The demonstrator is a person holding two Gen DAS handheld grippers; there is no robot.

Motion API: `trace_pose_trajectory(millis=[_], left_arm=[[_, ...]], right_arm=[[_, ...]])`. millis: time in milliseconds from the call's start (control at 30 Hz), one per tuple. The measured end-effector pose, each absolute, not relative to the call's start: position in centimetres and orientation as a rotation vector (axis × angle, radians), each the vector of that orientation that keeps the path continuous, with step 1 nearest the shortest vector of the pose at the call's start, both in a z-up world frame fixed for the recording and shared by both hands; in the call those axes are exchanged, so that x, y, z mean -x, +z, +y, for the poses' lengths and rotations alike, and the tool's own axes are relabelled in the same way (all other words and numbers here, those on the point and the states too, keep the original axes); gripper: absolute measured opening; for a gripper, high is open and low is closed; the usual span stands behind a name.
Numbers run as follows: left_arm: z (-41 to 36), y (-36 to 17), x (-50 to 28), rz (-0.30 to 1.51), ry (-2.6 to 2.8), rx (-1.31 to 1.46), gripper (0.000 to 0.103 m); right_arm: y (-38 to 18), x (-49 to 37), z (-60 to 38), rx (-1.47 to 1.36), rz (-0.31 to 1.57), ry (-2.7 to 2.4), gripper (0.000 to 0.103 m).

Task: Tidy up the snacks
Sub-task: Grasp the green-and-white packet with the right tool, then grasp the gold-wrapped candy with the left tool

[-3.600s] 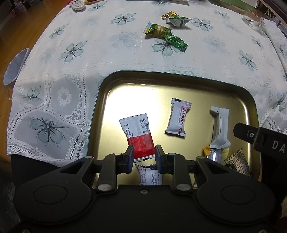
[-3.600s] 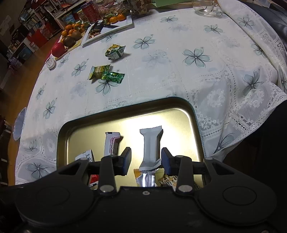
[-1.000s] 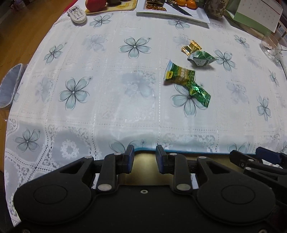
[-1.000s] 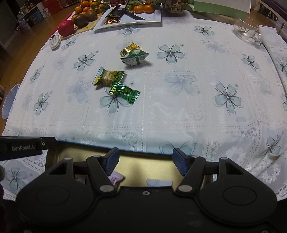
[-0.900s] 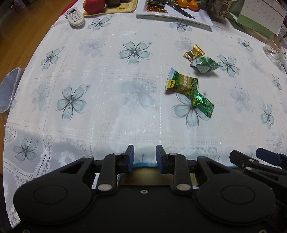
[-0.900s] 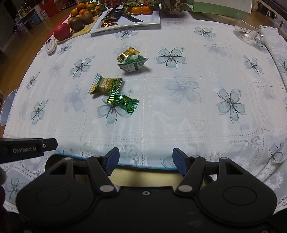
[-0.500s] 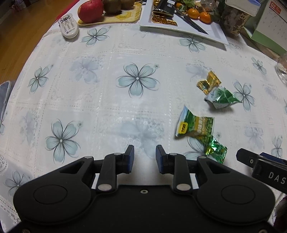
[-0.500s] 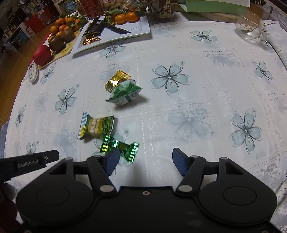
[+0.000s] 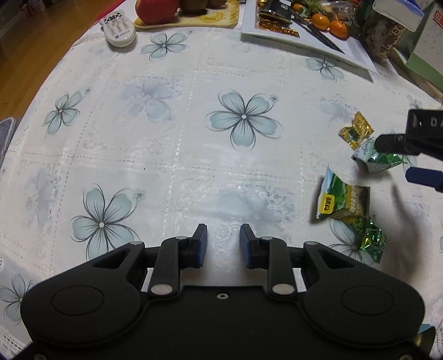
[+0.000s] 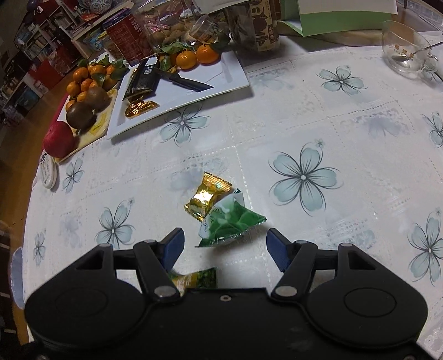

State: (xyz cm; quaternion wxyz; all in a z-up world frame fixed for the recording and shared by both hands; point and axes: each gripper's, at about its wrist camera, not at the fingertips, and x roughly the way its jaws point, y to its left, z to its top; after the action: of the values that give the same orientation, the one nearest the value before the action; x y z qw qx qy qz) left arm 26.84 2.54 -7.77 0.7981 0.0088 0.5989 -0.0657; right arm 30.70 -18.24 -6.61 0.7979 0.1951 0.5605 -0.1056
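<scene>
Loose snacks lie on the flowered tablecloth. A green-and-white packet [image 10: 232, 221] rests between and just ahead of the fingertips of my right gripper [image 10: 225, 241], which is open, its pads off the packet. A gold candy [image 10: 207, 196] touches the packet's far side. A green-yellow packet [image 10: 196, 278] is partly hidden under the right gripper. In the left wrist view the same green-yellow packet [image 9: 343, 200], a shiny green candy [image 9: 369, 242], the gold candy [image 9: 355, 130] and the green-and-white packet [image 9: 379, 159] lie at the right. My left gripper [image 9: 223, 239] is narrowly open over bare cloth, nothing between its fingers.
At the back are a white plate [image 10: 221, 74] with a knife and tangerines, a fruit board [image 9: 188, 20] with an apple and kiwis, a remote [image 9: 119, 27], jars and a green box. A glass bowl [image 10: 407, 49] stands far right. The table edge curves at the left.
Both grippers have moved forward across the table, away from the gold tray, which has left view. The right gripper has come down around the green-and-white packet. Neither gripper's gap has changed.
</scene>
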Motion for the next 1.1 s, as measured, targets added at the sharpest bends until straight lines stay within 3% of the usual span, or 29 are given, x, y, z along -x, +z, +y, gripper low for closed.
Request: trace_pose_trajectory(millis=[300,467,1100], left_arm=[[2.6,-6.9,-26.4,1.27,-0.195,0.004,0.037],[2.7,-7.1,-26.5,1.28,-0.198,0.019,0.037],[-0.1,-5.8,-27.3,1.323,-0.203,0.024,0.037]], right_arm=[[-9.3,-33.4,-16.9,-0.338,1.234,-0.293,0.068],[-10.1,-33.4,-17.1,-0.3,1.249,-0.314,0.043],[-7.7,-20.8,-23.1,-0.254,1.277,-0.245,0.042]])
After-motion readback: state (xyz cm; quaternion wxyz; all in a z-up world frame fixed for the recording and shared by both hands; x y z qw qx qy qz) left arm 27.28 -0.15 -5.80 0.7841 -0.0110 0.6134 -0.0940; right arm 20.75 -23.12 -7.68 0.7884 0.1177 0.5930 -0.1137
